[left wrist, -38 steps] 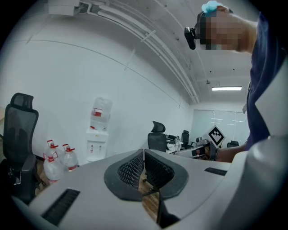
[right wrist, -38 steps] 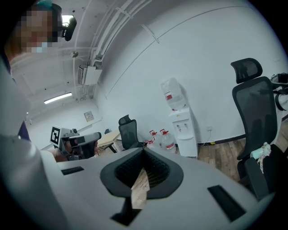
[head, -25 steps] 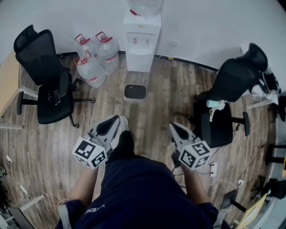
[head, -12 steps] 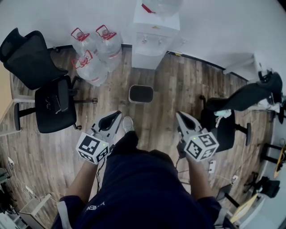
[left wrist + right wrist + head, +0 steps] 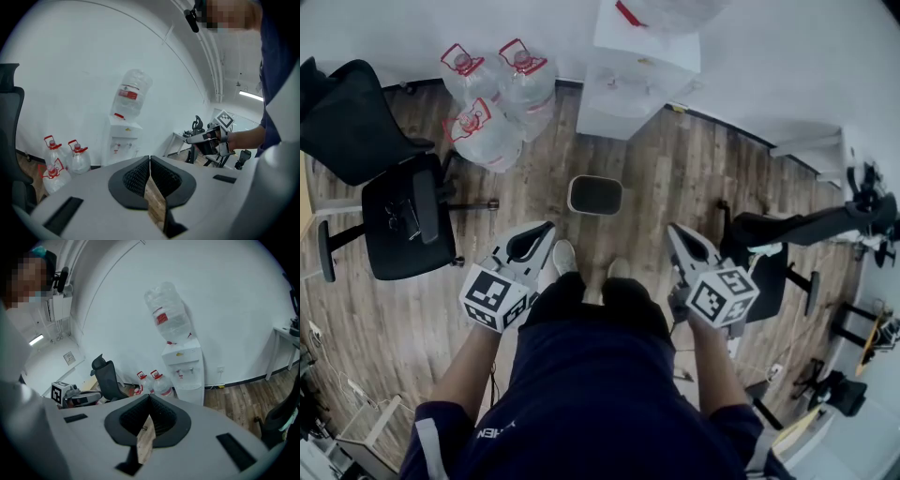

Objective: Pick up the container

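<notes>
A small dark container with a pale rim (image 5: 595, 195) stands on the wood floor in the head view, just in front of the person's feet. My left gripper (image 5: 546, 228) points toward it from the near left, its jaws pressed together on nothing. My right gripper (image 5: 674, 229) points forward from the near right, also shut and empty. Both hang above the floor, apart from the container. In the left gripper view the shut jaws (image 5: 150, 159) hide the container; the right gripper view's jaws (image 5: 149, 397) hide it too.
A white water dispenser (image 5: 633, 80) stands against the wall beyond the container. Three large water bottles with red caps (image 5: 487, 103) sit to its left. A black office chair (image 5: 394, 206) is at the left, another (image 5: 787, 248) at the right. Cables lie on the floor at the right.
The person has stepped forward toward the dispenser. Both grippers have moved with the step, and the container now lies nearer to them. The jaws have stayed shut.
</notes>
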`<state>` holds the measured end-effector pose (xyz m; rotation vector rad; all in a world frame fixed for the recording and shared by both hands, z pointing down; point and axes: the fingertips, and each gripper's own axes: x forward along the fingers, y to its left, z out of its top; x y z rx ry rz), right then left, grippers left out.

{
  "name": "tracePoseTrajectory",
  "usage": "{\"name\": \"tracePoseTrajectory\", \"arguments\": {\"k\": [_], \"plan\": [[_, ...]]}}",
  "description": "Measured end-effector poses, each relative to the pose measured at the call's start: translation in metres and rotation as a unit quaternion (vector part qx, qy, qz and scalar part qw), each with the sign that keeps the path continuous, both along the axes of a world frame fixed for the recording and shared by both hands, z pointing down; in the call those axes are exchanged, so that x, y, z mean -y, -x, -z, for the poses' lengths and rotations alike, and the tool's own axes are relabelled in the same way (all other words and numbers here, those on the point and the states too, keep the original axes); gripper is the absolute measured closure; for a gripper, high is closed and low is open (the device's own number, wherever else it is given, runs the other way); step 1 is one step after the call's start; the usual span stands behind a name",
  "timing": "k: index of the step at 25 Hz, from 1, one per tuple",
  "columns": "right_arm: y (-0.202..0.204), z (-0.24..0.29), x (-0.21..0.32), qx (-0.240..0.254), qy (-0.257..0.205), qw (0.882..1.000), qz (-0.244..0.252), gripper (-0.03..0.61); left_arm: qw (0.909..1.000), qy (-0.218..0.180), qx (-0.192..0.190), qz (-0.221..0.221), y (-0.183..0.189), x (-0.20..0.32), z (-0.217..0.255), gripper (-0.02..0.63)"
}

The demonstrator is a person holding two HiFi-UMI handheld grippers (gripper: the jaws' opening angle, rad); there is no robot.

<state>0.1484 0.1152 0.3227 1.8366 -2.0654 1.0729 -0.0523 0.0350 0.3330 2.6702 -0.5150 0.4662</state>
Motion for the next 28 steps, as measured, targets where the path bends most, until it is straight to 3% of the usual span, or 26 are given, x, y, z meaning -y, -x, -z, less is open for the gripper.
{"name": "tracePoseTrajectory", "arguments": {"k": [7, 12, 15, 20, 28], "plan": [[-0.024, -0.052, 0.072, -0.023, 0.037, 0.998, 0.053, 0.561, 0.9981, 0.054, 0.030, 0.005, -0.024, 0.034, -0.054, 0.586], [-0.046, -0.121, 0.113, -0.055, 0.091, 0.987, 0.121, 0.561, 0.9905, 0.112, 0.069, 0.040, -0.045, 0.052, -0.122, 0.586], [-0.060, -0.173, 0.134, -0.087, 0.124, 0.972, 0.179, 0.561, 0.9790, 0.165, 0.096, 0.072, -0.056, 0.052, -0.178, 0.586], [-0.074, -0.289, 0.154, -0.099, 0.179, 0.943, 0.264, 0.561, 0.9545, 0.233, 0.121, 0.142, -0.067, 0.053, -0.278, 0.584], [-0.078, -0.477, 0.165, -0.123, 0.245, 0.903, 0.330, 0.561, 0.9178, 0.300, 0.147, 0.214, -0.067, 0.055, -0.469, 0.568]]}}
